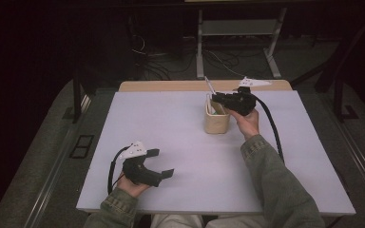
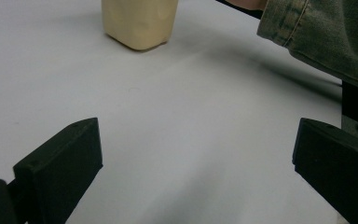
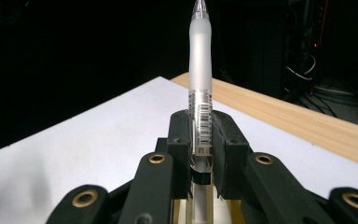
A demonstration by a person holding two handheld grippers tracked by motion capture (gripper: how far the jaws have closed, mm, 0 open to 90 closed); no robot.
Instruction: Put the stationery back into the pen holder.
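Standing upright in closed jaws — a frosted, translucent pen [image 3: 200,70], barcode label.

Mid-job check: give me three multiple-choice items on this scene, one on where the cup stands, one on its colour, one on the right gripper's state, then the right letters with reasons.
1. Where does the cup stand on the table?
A. near its far edge
B. at the near left corner
C. on the floor

2. What colour is the cup?
A. red
B. cream
C. blue

3. How is the right gripper?
A. wide open, nothing between the jaws
B. shut on the pen
C. lying on the table

Answers: 1 A, the high view shows it toward the far side; 2 B, its wall is pale cream; 3 B, the jaws clamp the pen's barcoded barrel over the cup.
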